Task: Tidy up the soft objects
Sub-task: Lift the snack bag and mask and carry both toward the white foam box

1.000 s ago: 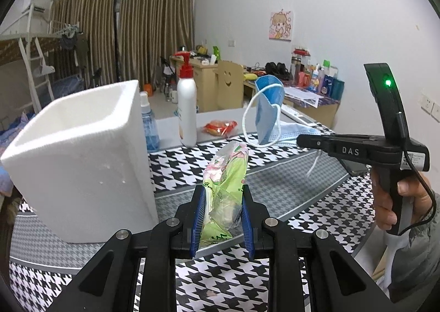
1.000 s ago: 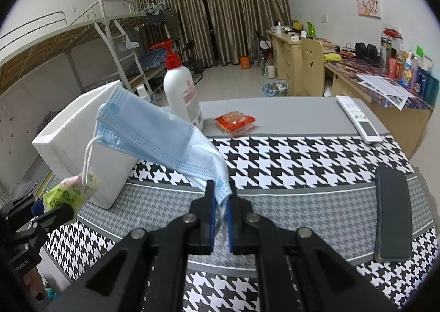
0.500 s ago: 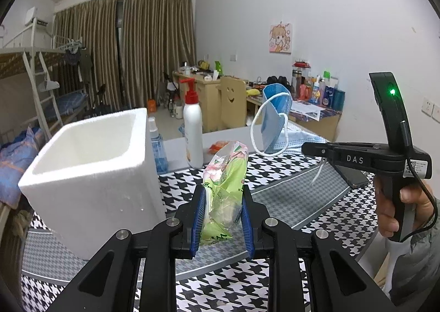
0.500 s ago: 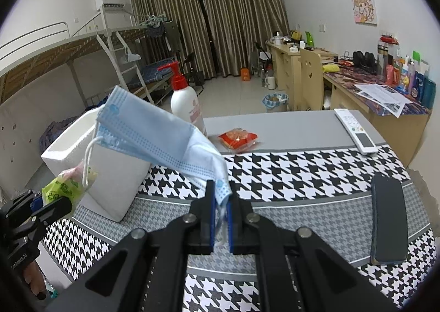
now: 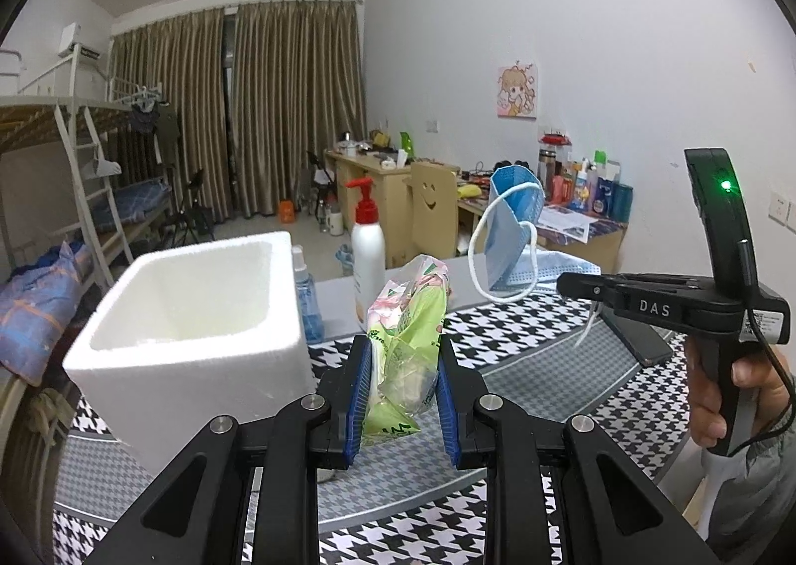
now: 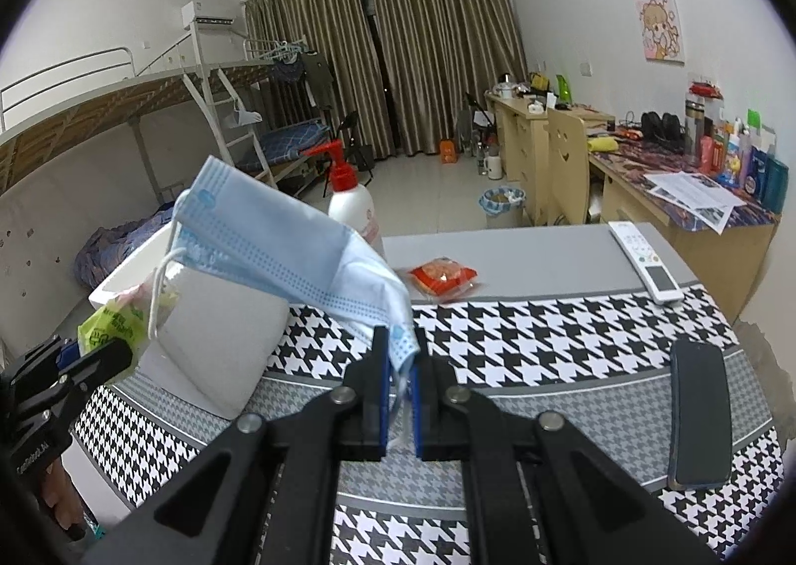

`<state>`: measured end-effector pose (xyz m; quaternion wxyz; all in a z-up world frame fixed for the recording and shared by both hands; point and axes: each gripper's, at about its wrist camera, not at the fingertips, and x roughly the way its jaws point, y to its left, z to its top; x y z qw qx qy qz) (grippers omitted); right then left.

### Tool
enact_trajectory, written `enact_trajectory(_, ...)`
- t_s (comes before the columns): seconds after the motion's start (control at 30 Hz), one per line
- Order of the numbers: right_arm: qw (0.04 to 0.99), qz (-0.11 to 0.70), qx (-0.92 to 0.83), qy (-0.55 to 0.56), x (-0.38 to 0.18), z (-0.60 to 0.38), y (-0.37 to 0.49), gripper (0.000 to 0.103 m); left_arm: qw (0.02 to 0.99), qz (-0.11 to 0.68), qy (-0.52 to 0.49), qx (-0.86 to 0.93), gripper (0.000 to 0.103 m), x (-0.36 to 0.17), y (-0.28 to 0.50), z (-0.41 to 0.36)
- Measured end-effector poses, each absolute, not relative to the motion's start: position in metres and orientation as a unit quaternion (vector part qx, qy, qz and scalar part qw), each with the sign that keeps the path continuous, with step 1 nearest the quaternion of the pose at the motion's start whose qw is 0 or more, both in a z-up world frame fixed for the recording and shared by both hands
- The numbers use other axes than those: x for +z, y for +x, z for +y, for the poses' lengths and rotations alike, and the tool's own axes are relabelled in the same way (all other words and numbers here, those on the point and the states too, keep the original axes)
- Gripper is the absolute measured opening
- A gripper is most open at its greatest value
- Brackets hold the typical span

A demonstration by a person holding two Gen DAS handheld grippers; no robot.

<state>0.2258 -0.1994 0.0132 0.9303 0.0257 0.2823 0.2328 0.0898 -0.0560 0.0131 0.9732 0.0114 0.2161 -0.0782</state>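
Between the blue-padded fingers (image 5: 359, 391) of the left gripper (image 5: 402, 388), a green tissue packet (image 5: 405, 341) stands pinched, lifted off the houndstooth table (image 5: 572, 366). Just left of those fingers sits the white foam box (image 5: 194, 321), open side up. Ahead of the right gripper (image 6: 399, 383), whose fingers are pressed onto one corner, a blue face mask (image 6: 278, 246) juts up and left, apparently over the box, its ear loop (image 6: 159, 286) dangling.
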Motion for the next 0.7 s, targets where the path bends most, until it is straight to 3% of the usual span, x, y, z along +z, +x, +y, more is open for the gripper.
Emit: enact_trajectory(0.7, 0.932, 0.251, 0.26, 0.029, 0.04, -0.182, 0.227, 0.01, 0.984, 0.178, 0.0, -0.034, 0.026, 0.039, 0.096, -0.032)
